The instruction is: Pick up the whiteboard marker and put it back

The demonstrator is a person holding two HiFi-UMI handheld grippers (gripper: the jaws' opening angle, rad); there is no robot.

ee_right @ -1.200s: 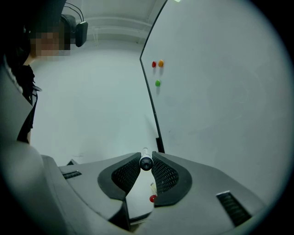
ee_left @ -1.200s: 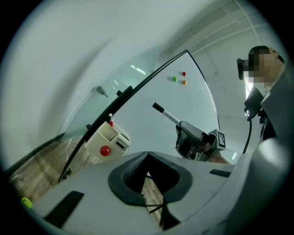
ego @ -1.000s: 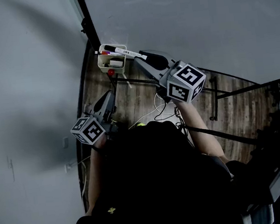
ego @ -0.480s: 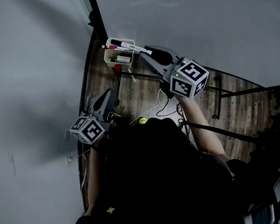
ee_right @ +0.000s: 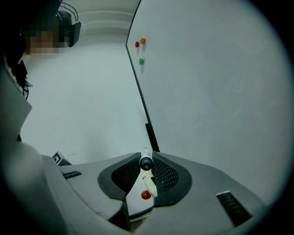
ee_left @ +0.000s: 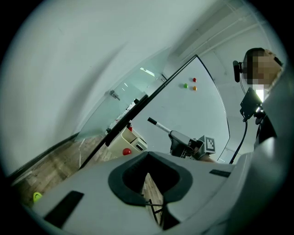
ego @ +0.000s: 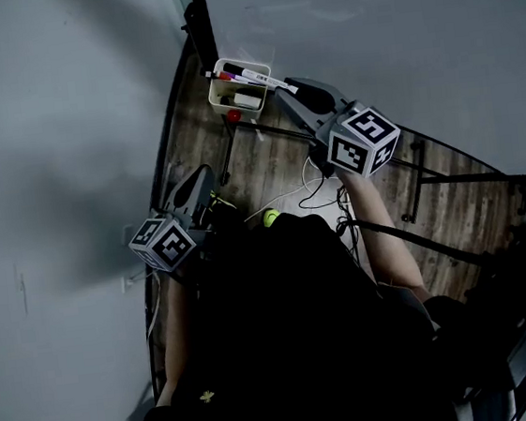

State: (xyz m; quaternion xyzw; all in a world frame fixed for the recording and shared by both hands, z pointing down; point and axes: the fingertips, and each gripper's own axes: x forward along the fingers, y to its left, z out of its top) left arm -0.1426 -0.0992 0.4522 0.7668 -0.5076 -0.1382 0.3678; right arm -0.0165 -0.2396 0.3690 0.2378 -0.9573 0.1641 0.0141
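The right gripper (ego: 295,90) has the whiteboard marker (ego: 262,79) pinched between its jaw tips, the jaws only a marker's width apart. In the head view the marker's long axis runs on in line with the gripper, from the jaws out to the far left. Its dark end lies over the cream holder (ego: 227,97), which sits at the foot of the whiteboard (ego: 374,22). Whether the marker touches the holder I cannot tell.

In the right gripper view (ee_right: 146,158) the marker (ee_right: 146,161) is seen end on. Its round dark butt faces the camera and the white barrel runs away past the tips, toward the board's black frame (ee_right: 150,135). Below it, in the gap between the jaws, part of the holder (ee_right: 138,195) and a red knob (ee_right: 145,195) show. Three magnets (ee_right: 141,61) sit high on the board.

From the left gripper view the marker (ee_left: 160,125) sticks out of the right gripper (ee_left: 171,133) and points up and left, dark tip leading. It stays clear of the holder (ee_left: 134,140), which is to its left.

The left gripper (ego: 204,172) hangs well apart at the near left, over the wooden floor (ego: 276,161). Its jaw tips (ee_left: 147,155) meet, with nothing between them.
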